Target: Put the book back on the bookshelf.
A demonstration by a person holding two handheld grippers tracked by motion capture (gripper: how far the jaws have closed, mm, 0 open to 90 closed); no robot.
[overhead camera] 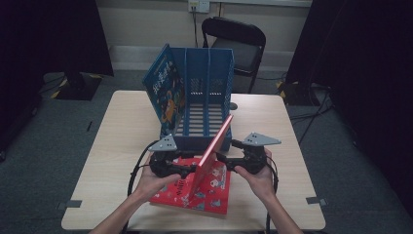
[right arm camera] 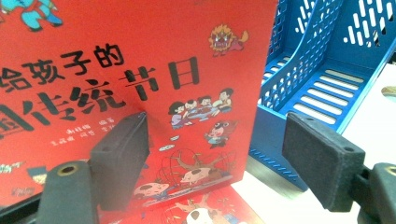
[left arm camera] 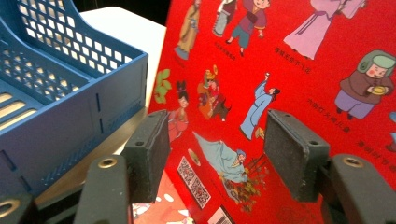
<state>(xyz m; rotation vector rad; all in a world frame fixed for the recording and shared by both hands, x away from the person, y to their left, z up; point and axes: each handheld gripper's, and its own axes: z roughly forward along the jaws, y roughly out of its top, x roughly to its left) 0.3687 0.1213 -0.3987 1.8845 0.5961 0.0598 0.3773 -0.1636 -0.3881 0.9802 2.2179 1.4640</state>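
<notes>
Both sets of jaws are standing apart, one pair on each face of the upright red book [overhead camera: 213, 152], and neither is clamping it. The left gripper [overhead camera: 171, 168] is facing the back cover [left arm camera: 280, 70], while the right gripper [overhead camera: 242, 162] is facing the titled front cover [right arm camera: 130, 70]. That book is standing on edge near the front edge of the table [overhead camera: 122, 141], leaning toward the blue file rack [overhead camera: 207, 105] and resting on a second red book [overhead camera: 195, 192] lying flat beneath it. A blue book [overhead camera: 165, 90] is already occupying the rack's left slot.

To perform this step well, the operator should be pressing the book evenly from both faces so it does not topple, keeping it vertical. Its leading edge should be lined up with a free slot before being slid in, clear of the dividers. Likely risks are the book slipping sideways and the lower book being dragged along.
</notes>
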